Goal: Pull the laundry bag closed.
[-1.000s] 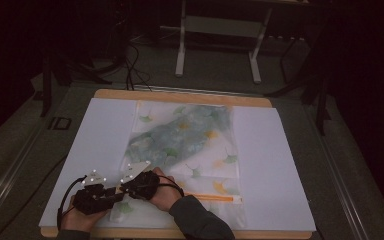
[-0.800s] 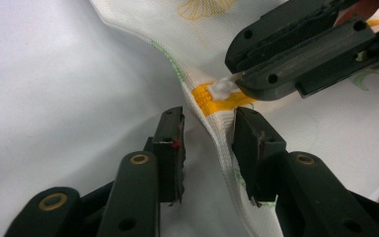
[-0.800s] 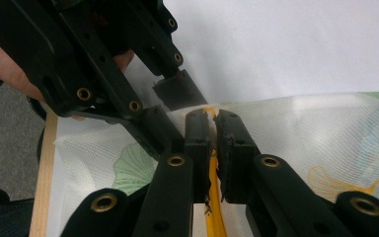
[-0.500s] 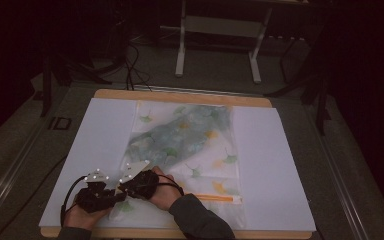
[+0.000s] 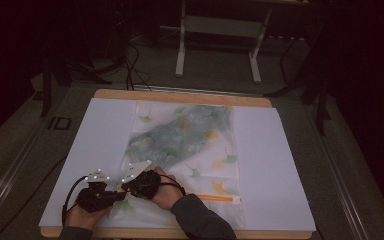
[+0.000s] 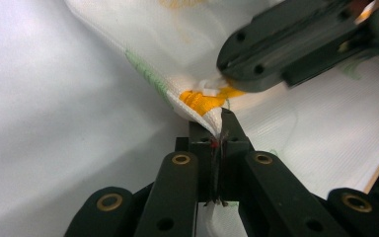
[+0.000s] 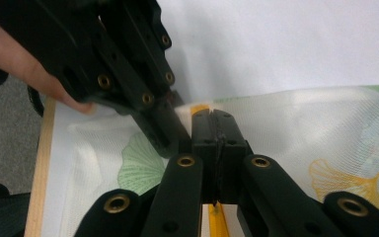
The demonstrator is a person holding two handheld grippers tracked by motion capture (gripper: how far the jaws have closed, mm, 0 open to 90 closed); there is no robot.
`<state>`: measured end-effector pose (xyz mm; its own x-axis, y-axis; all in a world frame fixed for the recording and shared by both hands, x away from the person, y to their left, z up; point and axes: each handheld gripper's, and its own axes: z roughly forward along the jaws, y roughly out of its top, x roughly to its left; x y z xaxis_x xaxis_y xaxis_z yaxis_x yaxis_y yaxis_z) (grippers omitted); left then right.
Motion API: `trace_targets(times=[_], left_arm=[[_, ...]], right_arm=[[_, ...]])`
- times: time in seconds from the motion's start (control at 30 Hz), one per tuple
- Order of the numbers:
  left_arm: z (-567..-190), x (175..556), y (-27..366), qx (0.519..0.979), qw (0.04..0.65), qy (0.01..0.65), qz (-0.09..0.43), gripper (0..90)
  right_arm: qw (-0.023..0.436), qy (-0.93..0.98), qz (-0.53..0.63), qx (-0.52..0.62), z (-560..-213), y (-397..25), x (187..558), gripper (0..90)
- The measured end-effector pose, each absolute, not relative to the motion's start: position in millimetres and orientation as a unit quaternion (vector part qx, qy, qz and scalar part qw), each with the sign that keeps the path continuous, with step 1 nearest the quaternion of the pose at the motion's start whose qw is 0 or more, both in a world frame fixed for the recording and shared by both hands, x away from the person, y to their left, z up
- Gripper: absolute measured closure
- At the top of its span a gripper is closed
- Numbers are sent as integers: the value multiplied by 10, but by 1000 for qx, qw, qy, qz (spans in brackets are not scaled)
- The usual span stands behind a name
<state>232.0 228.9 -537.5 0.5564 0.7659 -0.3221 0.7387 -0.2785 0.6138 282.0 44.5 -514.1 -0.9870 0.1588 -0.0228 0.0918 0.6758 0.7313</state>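
Left gripper (image 6: 216,129) jaws clamped on corner of white mesh laundry bag with ginkgo-leaf print (image 5: 190,145), beside orange zipper end (image 6: 202,100). Right gripper (image 7: 212,118) jaws pressed together on same corner, touching left. Bag lies flat mid-sheet, corner at 7 o'clock. Risk: thin mesh slips or tears if grippers pull apart. White table sheet (image 5: 275,165) open toward 3 o'clock; wooden table edge (image 5: 130,233) close at 6.

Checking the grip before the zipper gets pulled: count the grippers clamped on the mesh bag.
2. The left gripper is shut on the mesh bag at its near-left corner by the orange zipper end; the right gripper is shut on the bag's edge right beside it.
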Motion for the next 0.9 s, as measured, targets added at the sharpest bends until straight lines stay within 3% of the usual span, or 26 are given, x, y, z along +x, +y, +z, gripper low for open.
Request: trace_targets(times=[0.9], left_arm=[[-5358,2300,2284,800,376,466,34,885]], right_arm=[[38,919,387,71,-5219,443,2847,900]])
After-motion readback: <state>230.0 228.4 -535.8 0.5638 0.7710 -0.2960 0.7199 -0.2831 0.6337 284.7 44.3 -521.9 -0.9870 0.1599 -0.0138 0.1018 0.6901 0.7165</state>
